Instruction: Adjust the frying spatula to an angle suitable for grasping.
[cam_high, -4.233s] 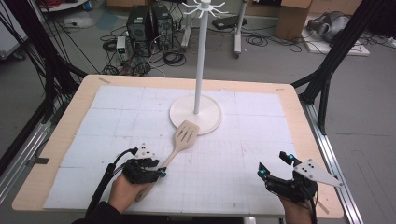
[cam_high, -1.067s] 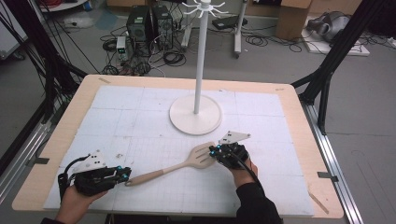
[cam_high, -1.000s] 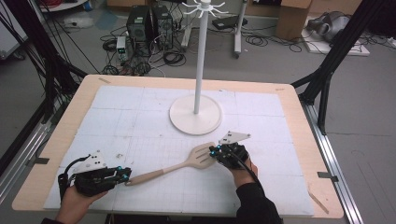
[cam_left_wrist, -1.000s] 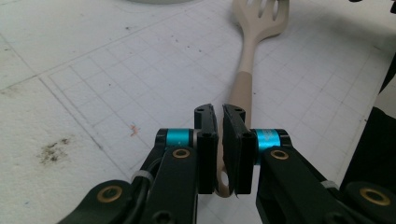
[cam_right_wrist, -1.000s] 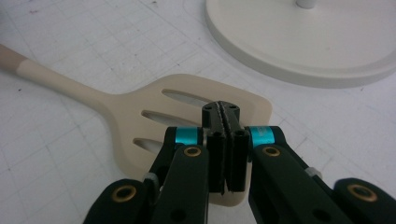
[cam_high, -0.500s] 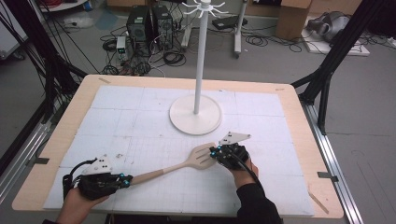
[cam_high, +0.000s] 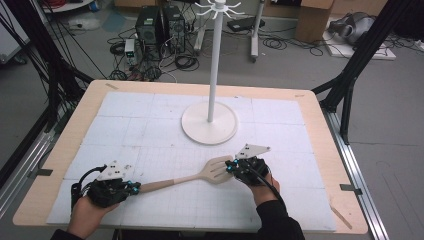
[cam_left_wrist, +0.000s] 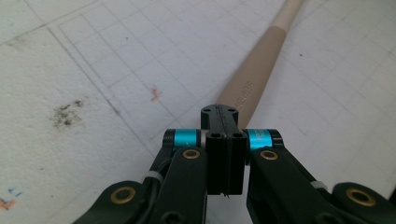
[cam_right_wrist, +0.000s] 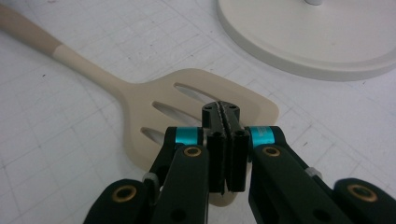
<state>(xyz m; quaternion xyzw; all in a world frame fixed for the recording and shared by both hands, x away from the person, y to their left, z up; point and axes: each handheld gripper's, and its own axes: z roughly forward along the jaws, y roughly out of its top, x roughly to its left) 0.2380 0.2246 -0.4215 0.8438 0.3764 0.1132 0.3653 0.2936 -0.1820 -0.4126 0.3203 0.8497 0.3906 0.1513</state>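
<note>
A pale wooden slotted spatula (cam_high: 200, 175) lies flat on the white gridded mat, handle to the left and blade to the right. My left gripper (cam_high: 136, 188) is shut at the handle's end; in the left gripper view its jaws (cam_left_wrist: 219, 112) press together with nothing between them, and the handle (cam_left_wrist: 254, 74) runs away beyond the tips. My right gripper (cam_high: 229, 167) is shut too. Its closed tips (cam_right_wrist: 220, 109) hang just over the slotted blade (cam_right_wrist: 154, 100), and I cannot tell whether they touch it.
A white stand with a round base (cam_high: 209, 131) and a tall pole (cam_high: 215, 65) rises just behind the spatula's blade; its base (cam_right_wrist: 303, 42) lies close ahead of the right gripper. The wooden table's edge (cam_high: 325, 150) frames the mat. Cables and boxes lie on the floor beyond.
Four seconds ago the spatula sat by the left gripper and the right gripper was at the front right corner. Now it spans both grippers. Nothing has visibly shifted in the last second.
</note>
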